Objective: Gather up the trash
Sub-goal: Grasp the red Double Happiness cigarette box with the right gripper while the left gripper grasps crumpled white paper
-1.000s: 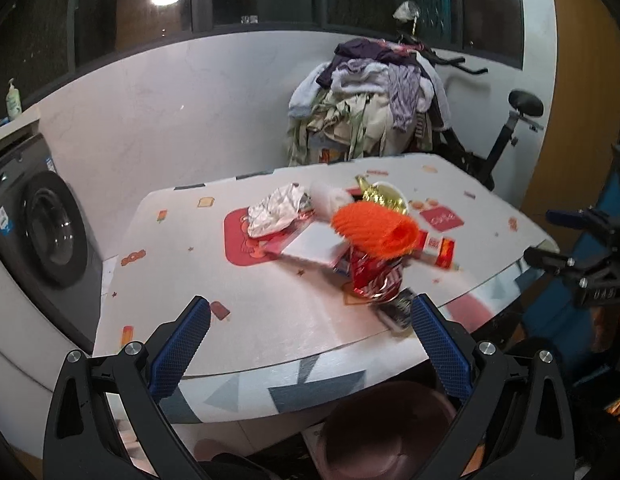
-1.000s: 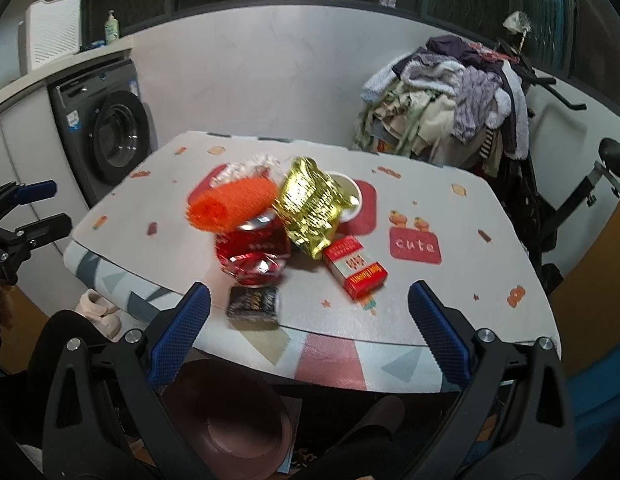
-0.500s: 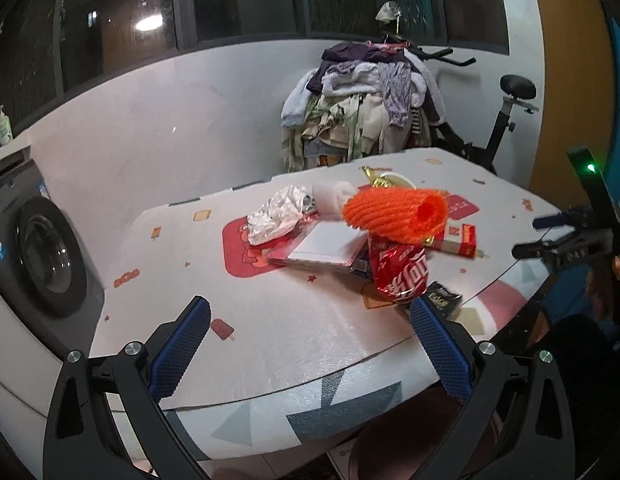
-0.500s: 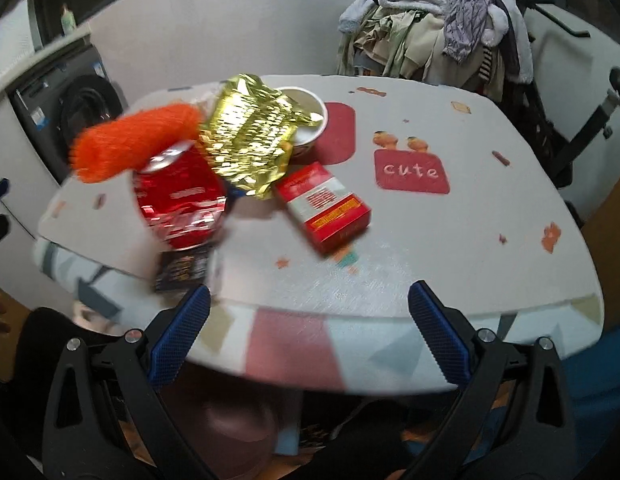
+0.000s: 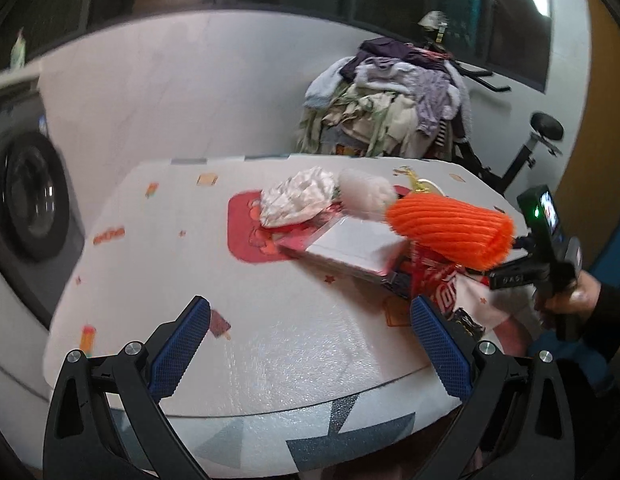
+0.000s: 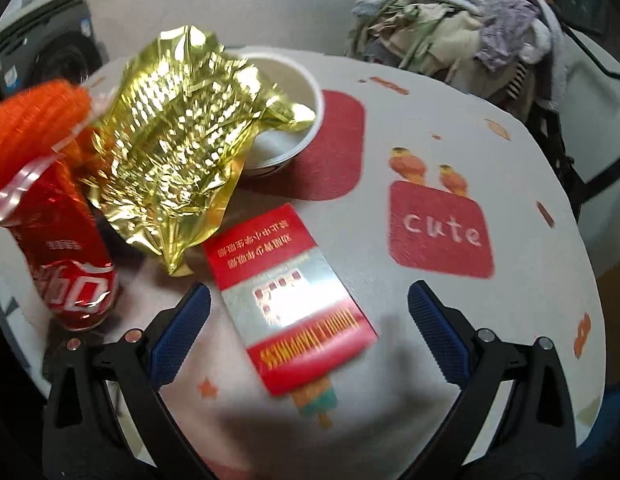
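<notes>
Gold foil bag (image 6: 177,140) covers half the white bowl (image 6: 297,92); orange foam net (image 6: 33,116) cut off left, blurred.

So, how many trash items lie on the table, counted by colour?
Red: 3, cigarette pack, crushed can, flat tray
Orange: 1, foam net
Gold: 1, foil bag
White: 2, crumpled paper, foam piece
Black: 1, small packet
Total: 8
</notes>
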The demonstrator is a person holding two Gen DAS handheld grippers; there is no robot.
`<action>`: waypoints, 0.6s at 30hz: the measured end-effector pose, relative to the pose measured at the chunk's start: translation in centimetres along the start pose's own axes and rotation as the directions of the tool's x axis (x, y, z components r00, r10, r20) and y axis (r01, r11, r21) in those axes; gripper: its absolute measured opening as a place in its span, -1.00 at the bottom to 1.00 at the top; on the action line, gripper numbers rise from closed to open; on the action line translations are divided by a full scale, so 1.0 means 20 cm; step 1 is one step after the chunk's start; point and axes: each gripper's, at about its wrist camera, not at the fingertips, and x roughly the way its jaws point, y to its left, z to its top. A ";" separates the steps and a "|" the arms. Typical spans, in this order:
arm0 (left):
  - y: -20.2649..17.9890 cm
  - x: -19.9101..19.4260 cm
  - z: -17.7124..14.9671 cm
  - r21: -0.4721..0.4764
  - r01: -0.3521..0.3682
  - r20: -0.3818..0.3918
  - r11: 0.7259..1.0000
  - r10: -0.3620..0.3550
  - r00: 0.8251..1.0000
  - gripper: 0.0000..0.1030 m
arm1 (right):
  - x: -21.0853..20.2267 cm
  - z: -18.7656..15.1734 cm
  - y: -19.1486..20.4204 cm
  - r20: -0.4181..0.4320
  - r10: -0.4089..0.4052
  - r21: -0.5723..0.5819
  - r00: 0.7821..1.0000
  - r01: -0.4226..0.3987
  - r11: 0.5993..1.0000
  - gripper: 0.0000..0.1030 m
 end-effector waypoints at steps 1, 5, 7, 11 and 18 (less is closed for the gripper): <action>0.02 0.01 0.00 -0.019 -0.002 -0.008 1.000 0.001 1.000 0.90 | 0.02 0.00 0.01 -0.005 -0.004 -0.012 1.000 0.004 1.000 0.88; 0.12 0.06 -0.02 -0.107 -0.013 -0.042 0.994 0.008 0.999 0.90 | 0.05 0.00 0.01 0.031 0.074 0.023 0.997 -0.075 0.997 0.43; 0.16 0.08 -0.03 -0.134 -0.023 -0.055 0.991 0.016 0.998 0.90 | 0.02 -0.02 0.00 0.069 0.061 0.039 0.996 -0.063 0.997 0.24; 0.15 0.12 -0.02 -0.128 -0.050 -0.081 0.991 0.040 0.996 0.90 | -0.06 -0.06 -0.02 0.130 0.051 0.075 0.990 -0.062 0.995 0.20; 0.21 0.26 0.10 -0.242 0.032 -0.136 0.970 -0.067 0.988 0.90 | -0.17 -0.13 -0.05 0.229 0.039 0.176 0.973 -0.080 0.981 0.19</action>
